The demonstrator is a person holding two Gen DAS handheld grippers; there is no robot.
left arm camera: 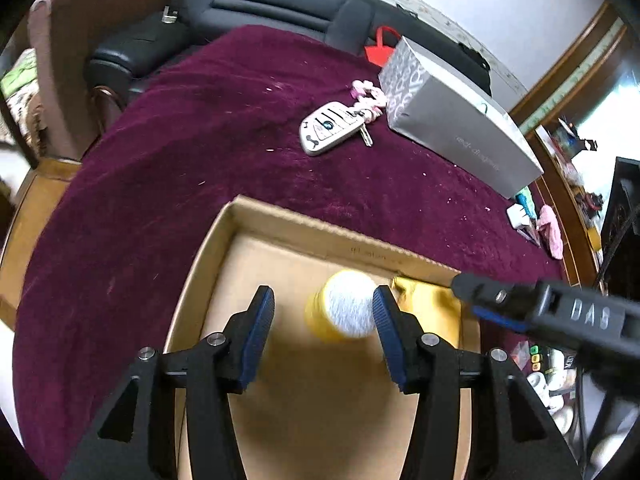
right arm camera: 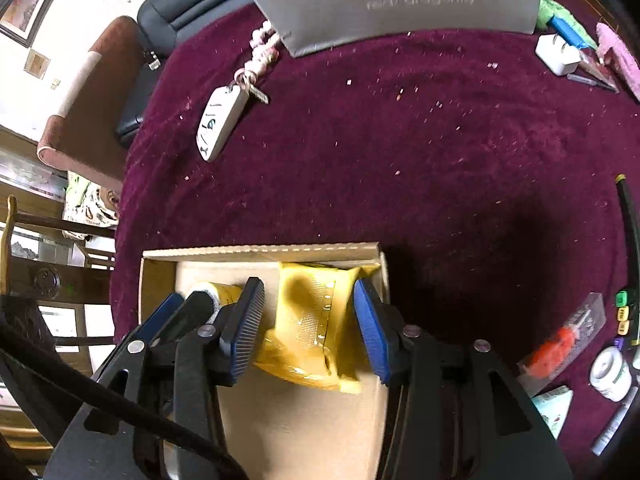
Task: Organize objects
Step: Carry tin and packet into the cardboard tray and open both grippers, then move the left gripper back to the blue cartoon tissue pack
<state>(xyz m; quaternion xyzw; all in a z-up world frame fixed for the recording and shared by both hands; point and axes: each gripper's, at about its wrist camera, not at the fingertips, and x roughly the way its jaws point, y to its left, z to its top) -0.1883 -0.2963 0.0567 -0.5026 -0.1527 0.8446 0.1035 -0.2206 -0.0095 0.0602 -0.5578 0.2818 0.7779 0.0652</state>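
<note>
Cardboard box (left arm camera: 280,220): one, shallow and open, on a crumb-flecked maroon velvet cloth (right arm camera: 440,152). Inside lie one yellow bottle (left arm camera: 344,308) with a white cap, tipped over, and one crumpled yellow packet (right arm camera: 316,320). Beyond sit one key fob (left arm camera: 328,128), one grey carton (left arm camera: 460,120) and black chairs. The left gripper (left arm camera: 323,300) is spread around the bottle, seemingly not gripping; the right gripper (right arm camera: 308,292) is spread astride the packet.

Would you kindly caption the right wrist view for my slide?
Right tool open above a yellow packet in the cardboard box, key fob on maroon cloth beyond.
</note>
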